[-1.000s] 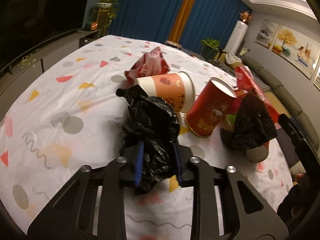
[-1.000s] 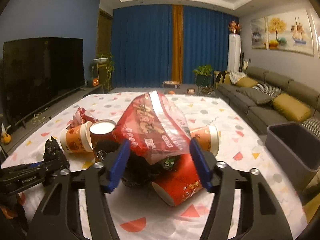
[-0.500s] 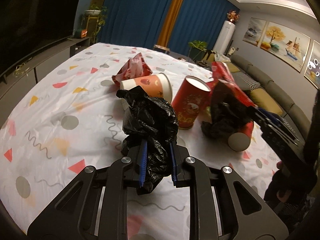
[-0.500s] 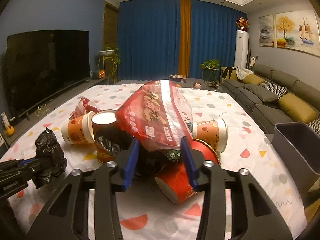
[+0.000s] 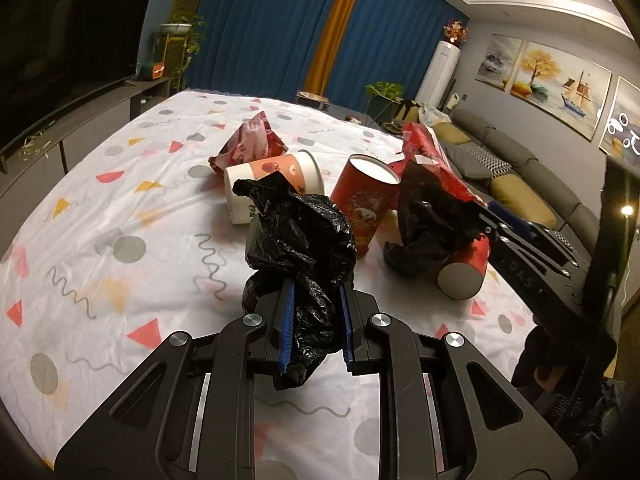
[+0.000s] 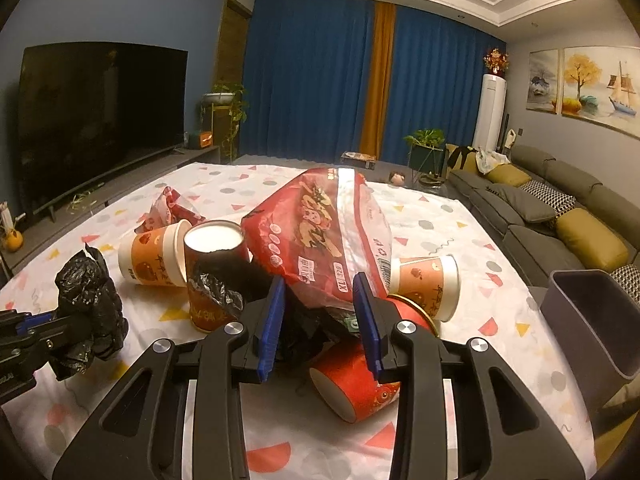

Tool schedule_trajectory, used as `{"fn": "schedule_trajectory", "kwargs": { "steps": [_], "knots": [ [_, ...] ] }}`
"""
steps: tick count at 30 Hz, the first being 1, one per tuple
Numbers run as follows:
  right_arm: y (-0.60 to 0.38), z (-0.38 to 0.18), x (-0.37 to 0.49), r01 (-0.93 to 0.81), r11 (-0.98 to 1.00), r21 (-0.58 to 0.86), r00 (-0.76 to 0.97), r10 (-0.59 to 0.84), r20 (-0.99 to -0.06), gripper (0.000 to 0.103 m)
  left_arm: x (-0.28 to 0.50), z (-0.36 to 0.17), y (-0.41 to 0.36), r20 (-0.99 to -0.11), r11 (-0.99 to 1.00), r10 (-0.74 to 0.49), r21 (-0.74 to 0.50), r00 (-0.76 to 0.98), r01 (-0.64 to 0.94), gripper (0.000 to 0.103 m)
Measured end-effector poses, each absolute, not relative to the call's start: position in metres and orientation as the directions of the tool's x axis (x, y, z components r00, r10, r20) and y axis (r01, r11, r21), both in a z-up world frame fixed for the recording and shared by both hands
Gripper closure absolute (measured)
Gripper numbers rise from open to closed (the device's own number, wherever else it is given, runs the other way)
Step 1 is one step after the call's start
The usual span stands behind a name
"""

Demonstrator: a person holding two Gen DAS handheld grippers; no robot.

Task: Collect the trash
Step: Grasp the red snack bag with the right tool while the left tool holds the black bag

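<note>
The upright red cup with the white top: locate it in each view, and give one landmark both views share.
Left wrist: upright red cup stands centre, right of the lying orange cup.
Right wrist: it stands left of centre, beside that orange cup.
Shared landmark: orange curtain strip.

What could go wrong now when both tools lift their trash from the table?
The right tool, whose jaws have just been closing, holds the red snack bag by its lower edge, so it may slip. That bag leans near the upright red cup and could topple it. The left tool pinches the black bag low, so it might sag.
</note>
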State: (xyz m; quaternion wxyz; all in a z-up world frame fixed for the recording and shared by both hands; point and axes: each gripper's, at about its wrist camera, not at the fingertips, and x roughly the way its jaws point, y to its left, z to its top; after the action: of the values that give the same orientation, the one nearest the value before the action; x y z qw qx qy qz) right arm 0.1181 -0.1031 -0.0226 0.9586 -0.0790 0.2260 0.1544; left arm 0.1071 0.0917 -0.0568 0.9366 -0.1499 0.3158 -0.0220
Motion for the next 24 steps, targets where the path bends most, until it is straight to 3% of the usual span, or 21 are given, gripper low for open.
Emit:
{"fn": "schedule_trajectory", "kwargs": {
  "steps": [4,7,15,24],
  "knots": [
    [-0.101,-0.028,0.123,-0.357,0.932,-0.065,0.832,0.285,-0.476,0.091,0.107,-0.056,0.092,-0.585,0.954,-0.138,-0.296,0.799,-0.052,0.085],
    [-0.102,-0.03,0.123,-0.362,0.93,-0.056,0.829,0.294,-0.476,0.096,0.107,-0.055,0.091,-0.583,0.955,-0.137,-0.294,0.801,-0.051,0.085],
    [-0.125,-0.013,0.106,-0.365,0.931,0.027,0.837,0.341,-0.429,0.097,0.105,-0.052,0.085,-0.577,0.956,-0.144,-0.29,0.804,-0.037,0.085],
    [-0.145,-0.025,0.086,-0.366,0.925,0.1,0.799,0.368,-0.476,0.097,0.1,-0.047,0.074,-0.567,0.959,-0.156,-0.284,0.808,-0.014,0.085]
  ]
}}
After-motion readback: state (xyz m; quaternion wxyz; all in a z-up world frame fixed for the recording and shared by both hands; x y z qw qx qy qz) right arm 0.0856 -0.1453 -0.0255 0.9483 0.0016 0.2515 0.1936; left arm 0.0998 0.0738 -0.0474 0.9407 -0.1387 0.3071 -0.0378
